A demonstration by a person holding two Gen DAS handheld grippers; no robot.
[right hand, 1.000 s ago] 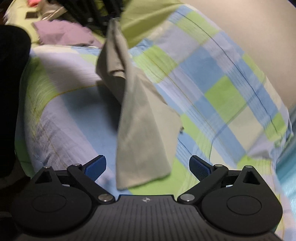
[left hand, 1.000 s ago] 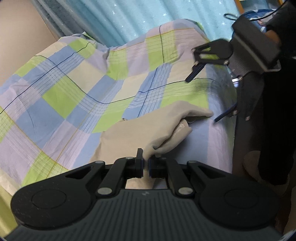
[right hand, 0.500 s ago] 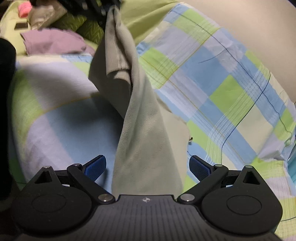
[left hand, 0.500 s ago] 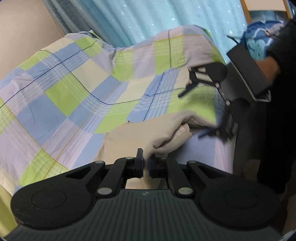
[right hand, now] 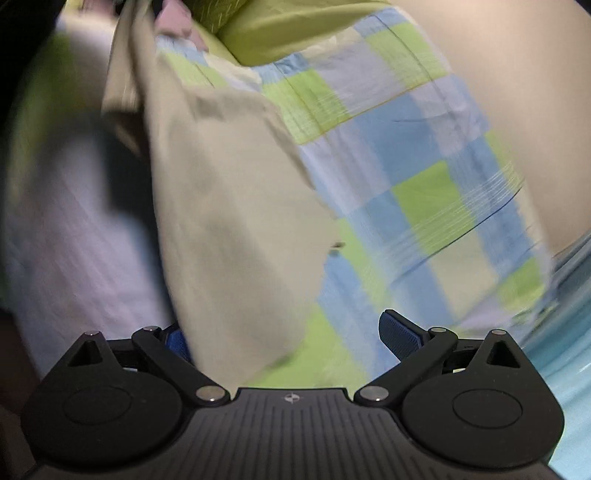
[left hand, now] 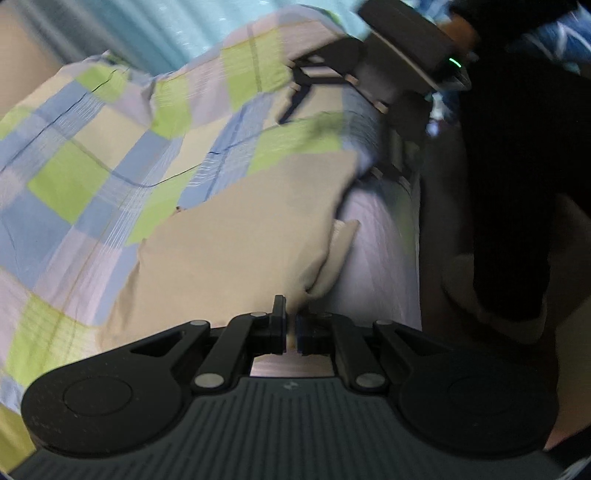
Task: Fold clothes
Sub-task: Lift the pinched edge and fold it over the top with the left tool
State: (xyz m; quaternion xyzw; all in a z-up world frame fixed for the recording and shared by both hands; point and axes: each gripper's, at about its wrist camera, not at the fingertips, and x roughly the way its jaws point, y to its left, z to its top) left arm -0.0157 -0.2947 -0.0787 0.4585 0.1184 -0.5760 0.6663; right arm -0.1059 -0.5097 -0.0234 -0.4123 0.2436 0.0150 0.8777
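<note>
1. Left wrist view: left tongs (left hand: 290, 328) pressed together at 6 o'clock, pinching the near edge of the beige garment (left hand: 240, 236).
2. Same view: garment spreads from the tongs toward 12 to 1 o'clock, lying on the checked quilt (left hand: 85, 173) of the bed. A folded lip of it hangs at about 3 o'clock of the cloth's middle, near the bed edge.
3. Same view: right tongs (left hand: 314, 122) at 1 o'clock, above the garment's far end, fingers spread. Frame is blurred, so contact with the cloth cannot be told. A green light glows on that tool's body.
4. Same view: person's dark clothing (left hand: 517, 166) fills 2 to 4 o'clock. Pale blue curtain (left hand: 177, 26) at 12 o'clock.
5. Right wrist view: right tongs (right hand: 291, 334) spread wide, blue pads at 7 and 5 o'clock. Nothing pinched.
6. Same view: beige garment (right hand: 229, 221) runs from 11 o'clock down to 6 o'clock, its lower end lying between the open fingers and covering the left pad partly. Heavy blur.
7. Same view: checked quilt (right hand: 424, 177) from 12 to 4 o'clock, a plain green sheet (right hand: 280, 33) at 12 o'clock, wall (right hand: 517, 74) at 2 o'clock.
</note>
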